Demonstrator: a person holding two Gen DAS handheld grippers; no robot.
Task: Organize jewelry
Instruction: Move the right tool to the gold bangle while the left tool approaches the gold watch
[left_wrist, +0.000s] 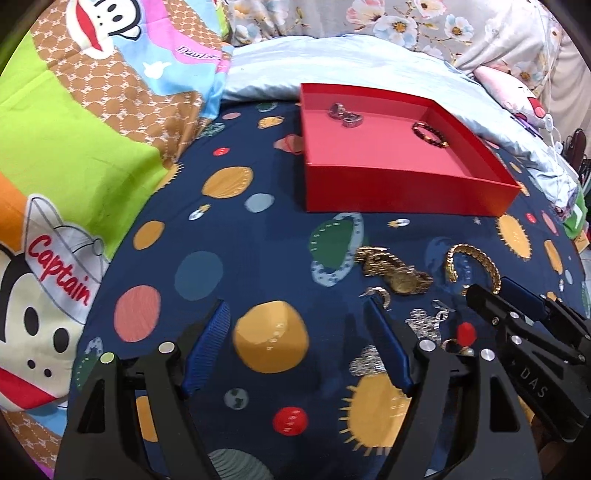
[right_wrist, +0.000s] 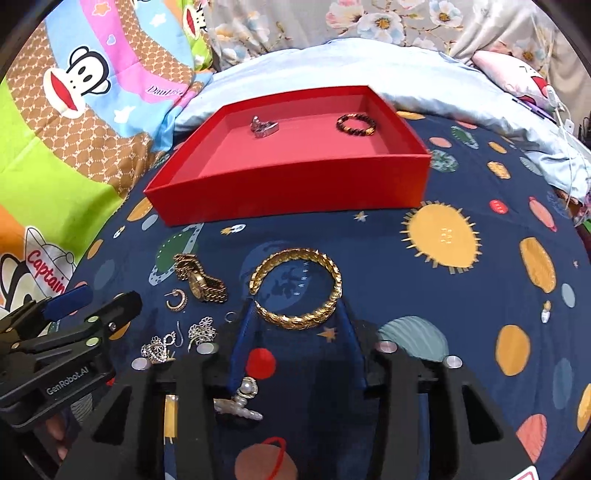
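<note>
A gold bangle lies on the navy planet-print sheet. My right gripper straddles it, and both blue pads touch its left and right sides. In the left wrist view the right gripper reaches the bangle from the right. My left gripper hangs open over bare sheet, left of a gold watch. The red box behind holds a silver ring and a dark bead bracelet.
Loose on the sheet are a gold hoop earring, silver filigree earrings and a pearl piece under the right gripper. Cartoon pillows lie to the left and a pale blue quilt behind the box.
</note>
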